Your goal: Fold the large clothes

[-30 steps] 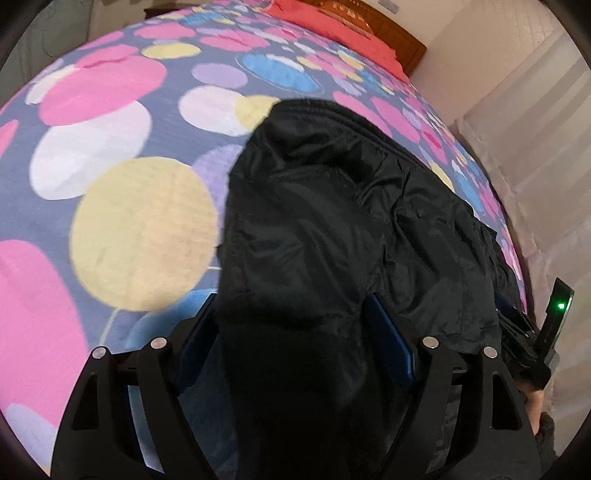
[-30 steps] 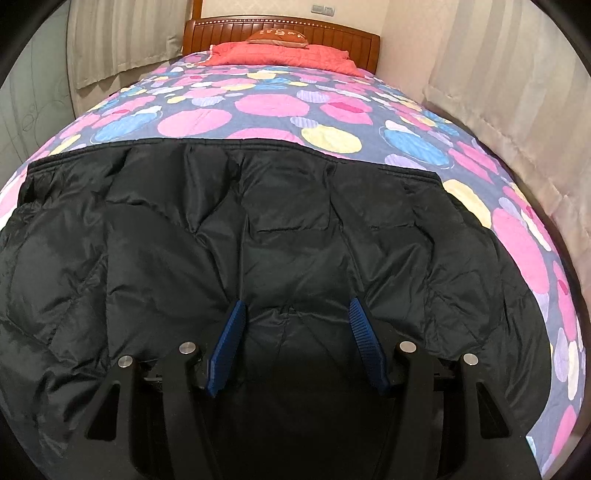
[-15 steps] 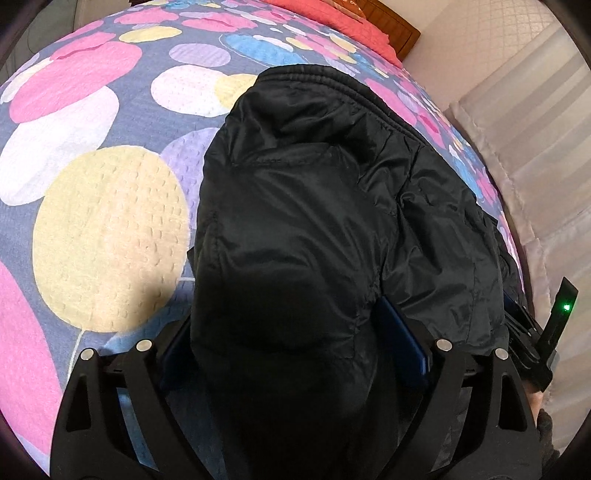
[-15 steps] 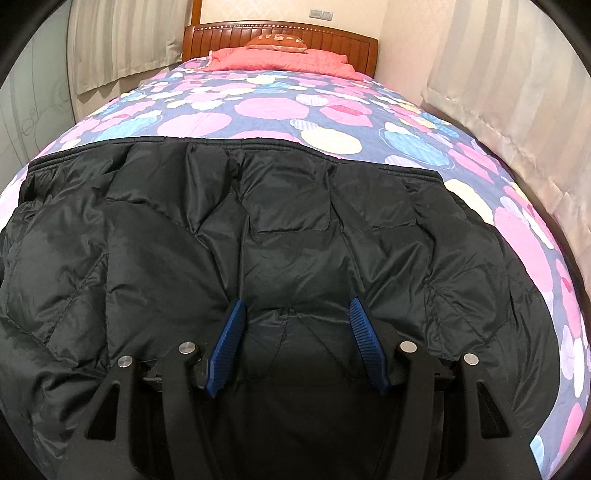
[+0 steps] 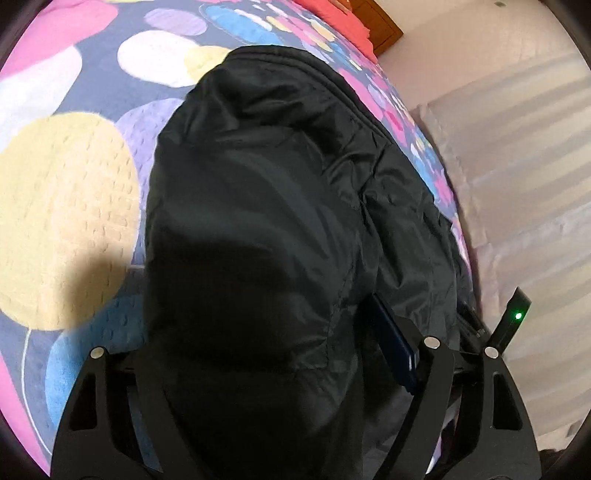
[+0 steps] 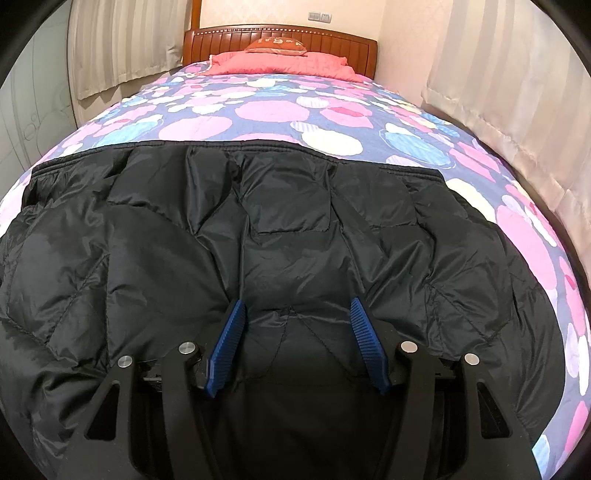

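The left tongs [image 5: 266,332] are closing with a thick fold of the black jacket [image 5: 258,229] bulging up between them; only the right blue pad [image 5: 393,343] shows, lying against the cloth at 4 o'clock, and the other pad is buried, so whether they pinch it I cannot tell. The right tongs [image 6: 295,332] stand apart over the jacket [image 6: 288,229], each ribbed blue pad [image 6: 227,343] resting on the puffy cloth that swells between them, with no visible squeeze. The jacket lies spread across the near end of the bed [image 6: 266,110], its straight edge toward 12 o'clock. Beyond it runs the spotted cover, then a red pillow [image 6: 280,62] and wooden headboard [image 6: 280,35] at 12, with curtains [image 6: 517,92] at 2 o'clock.
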Demonstrator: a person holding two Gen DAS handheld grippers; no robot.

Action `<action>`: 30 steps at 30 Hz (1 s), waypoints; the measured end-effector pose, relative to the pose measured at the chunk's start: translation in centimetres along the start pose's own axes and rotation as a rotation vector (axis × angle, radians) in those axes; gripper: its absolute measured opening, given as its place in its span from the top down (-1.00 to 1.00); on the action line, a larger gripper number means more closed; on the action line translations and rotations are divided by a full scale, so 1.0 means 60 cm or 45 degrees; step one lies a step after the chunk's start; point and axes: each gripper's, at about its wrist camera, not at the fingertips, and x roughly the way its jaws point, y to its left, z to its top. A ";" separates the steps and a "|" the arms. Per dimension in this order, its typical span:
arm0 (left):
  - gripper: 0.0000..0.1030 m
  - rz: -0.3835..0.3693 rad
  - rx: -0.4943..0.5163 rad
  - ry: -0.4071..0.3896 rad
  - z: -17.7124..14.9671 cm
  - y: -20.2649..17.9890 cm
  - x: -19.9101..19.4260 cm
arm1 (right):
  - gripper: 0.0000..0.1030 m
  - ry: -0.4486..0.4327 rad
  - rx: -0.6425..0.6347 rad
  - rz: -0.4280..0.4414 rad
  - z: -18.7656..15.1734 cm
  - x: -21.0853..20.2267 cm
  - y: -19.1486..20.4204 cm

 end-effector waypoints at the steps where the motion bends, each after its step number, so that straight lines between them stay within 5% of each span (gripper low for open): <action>1: -0.54 -0.016 -0.026 0.005 0.003 0.004 0.001 | -0.16 0.000 -0.001 -0.001 0.000 0.000 -0.001; 4: -0.36 0.003 -0.018 0.010 0.003 -0.004 0.005 | -0.17 0.000 -0.001 -0.002 0.000 0.000 -0.002; 6: -0.05 -0.025 -0.026 0.014 0.000 -0.006 0.008 | -0.17 -0.001 0.000 -0.001 0.000 0.000 -0.003; 18: 0.49 0.087 0.062 -0.032 -0.008 -0.051 -0.012 | -0.18 -0.005 -0.001 -0.002 0.002 0.002 -0.003; 30: 0.62 0.230 0.205 -0.129 -0.015 -0.163 -0.054 | -0.18 -0.012 0.000 0.012 0.005 0.003 -0.001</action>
